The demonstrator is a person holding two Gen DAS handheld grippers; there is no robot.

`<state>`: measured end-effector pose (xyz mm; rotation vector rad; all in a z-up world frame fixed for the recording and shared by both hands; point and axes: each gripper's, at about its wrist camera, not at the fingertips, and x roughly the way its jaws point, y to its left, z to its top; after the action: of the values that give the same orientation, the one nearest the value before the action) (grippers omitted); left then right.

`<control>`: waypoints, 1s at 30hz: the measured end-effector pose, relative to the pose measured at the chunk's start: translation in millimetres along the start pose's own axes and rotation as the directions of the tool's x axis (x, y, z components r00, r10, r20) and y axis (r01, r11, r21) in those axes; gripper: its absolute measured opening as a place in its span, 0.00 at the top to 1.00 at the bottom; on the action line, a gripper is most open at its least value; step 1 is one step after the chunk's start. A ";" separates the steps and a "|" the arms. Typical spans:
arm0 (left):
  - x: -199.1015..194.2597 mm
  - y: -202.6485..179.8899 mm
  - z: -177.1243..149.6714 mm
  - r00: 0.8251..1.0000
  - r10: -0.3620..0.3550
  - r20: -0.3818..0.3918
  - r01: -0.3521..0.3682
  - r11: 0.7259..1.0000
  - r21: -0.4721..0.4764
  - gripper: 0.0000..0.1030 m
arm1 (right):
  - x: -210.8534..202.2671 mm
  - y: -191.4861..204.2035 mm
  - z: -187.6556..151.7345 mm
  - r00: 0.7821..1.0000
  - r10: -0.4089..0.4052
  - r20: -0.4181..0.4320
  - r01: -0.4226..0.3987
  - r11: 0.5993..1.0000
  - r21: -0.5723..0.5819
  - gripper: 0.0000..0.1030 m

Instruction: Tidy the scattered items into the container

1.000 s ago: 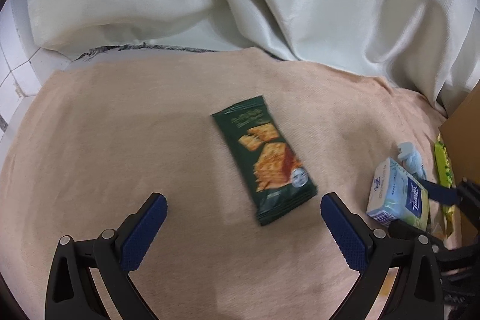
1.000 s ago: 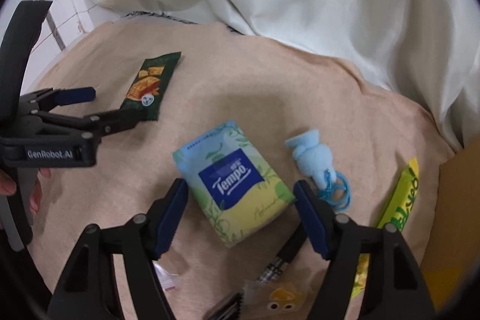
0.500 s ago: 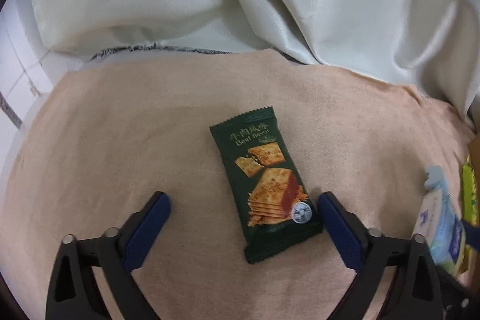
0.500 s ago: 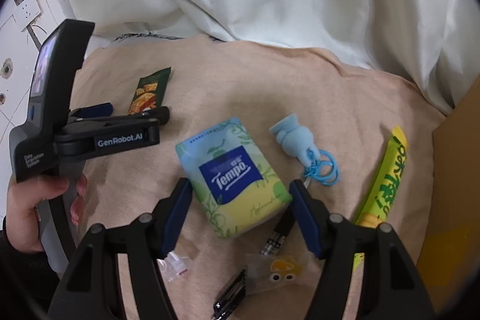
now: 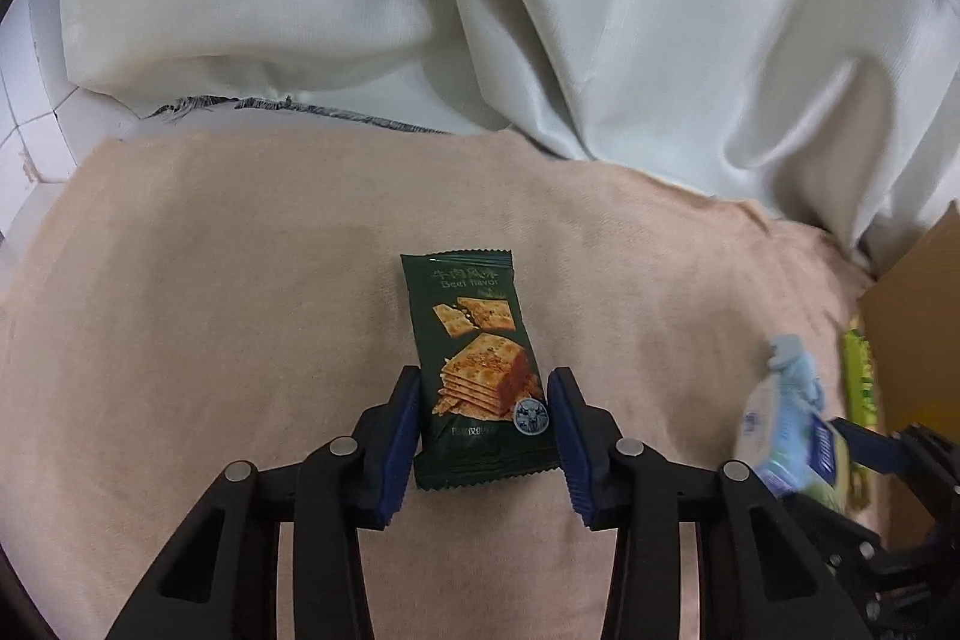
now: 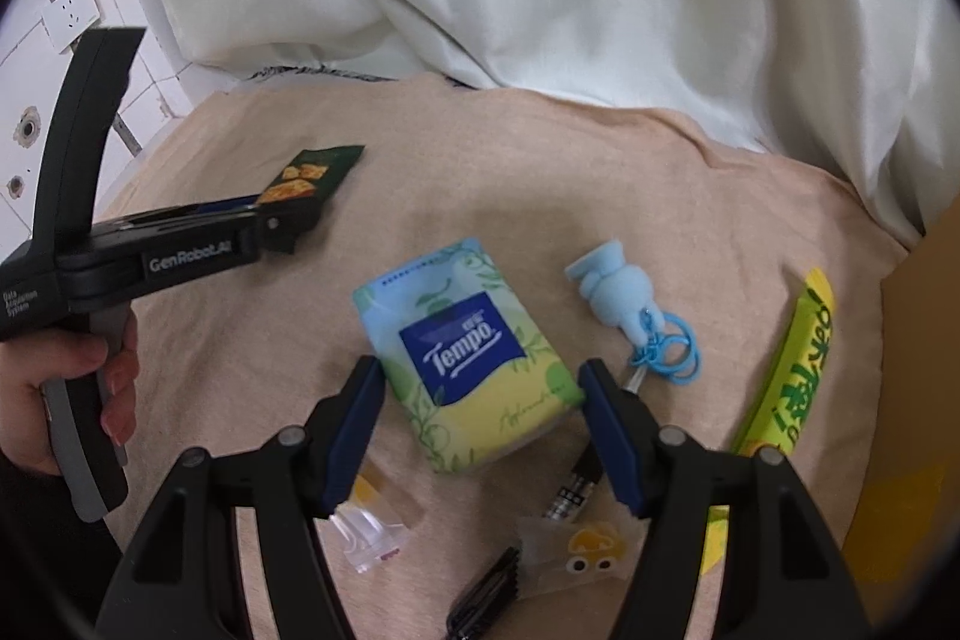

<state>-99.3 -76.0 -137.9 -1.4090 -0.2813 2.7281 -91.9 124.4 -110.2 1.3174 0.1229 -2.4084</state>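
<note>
Left gripper (image 5: 483,421) sits low over the green cracker packet (image 5: 477,370), jaws closing w/ the packet between them; pads look just at its edges, so the pinch isn't made yet, I'd say. Packet lies flat on the peach cloth (image 5: 210,280). Further right, right gripper (image 6: 480,412) straddles the tissue pack (image 6: 465,349), spread, pads not quite touching, prob. lined up for the next grab. Cardboard box (image 6: 918,340) waits at far right.

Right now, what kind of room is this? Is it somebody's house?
Probably a home, maybe by a window. A white curtain hangs behind a table under a peach cloth, the wall is tiled, and everyday bits like a tissue pack and a cracker packet lie around.
</note>
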 end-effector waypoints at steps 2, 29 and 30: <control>-8.9 0.6 -1.0 1.000 0.009 0.020 -0.009 1.000 0.011 0.58 | -1.4 0.2 1.8 1.000 0.003 0.012 -0.003 1.000 0.005 0.32; -1.4 20.5 -15.8 0.997 0.070 -0.037 -0.069 0.997 0.031 0.43 | 29.8 46.5 6.5 0.998 -0.004 -0.065 -0.003 0.994 -0.106 0.34; -1.3 19.8 -15.9 0.997 0.075 -0.034 -0.074 0.997 0.038 0.43 | 29.6 46.5 6.6 0.998 -0.001 -0.062 -0.005 0.995 -0.102 0.34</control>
<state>-85.0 -93.5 -149.6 -1.4861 -0.1794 2.7482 -93.8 71.2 -125.9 1.3445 0.2589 -2.3278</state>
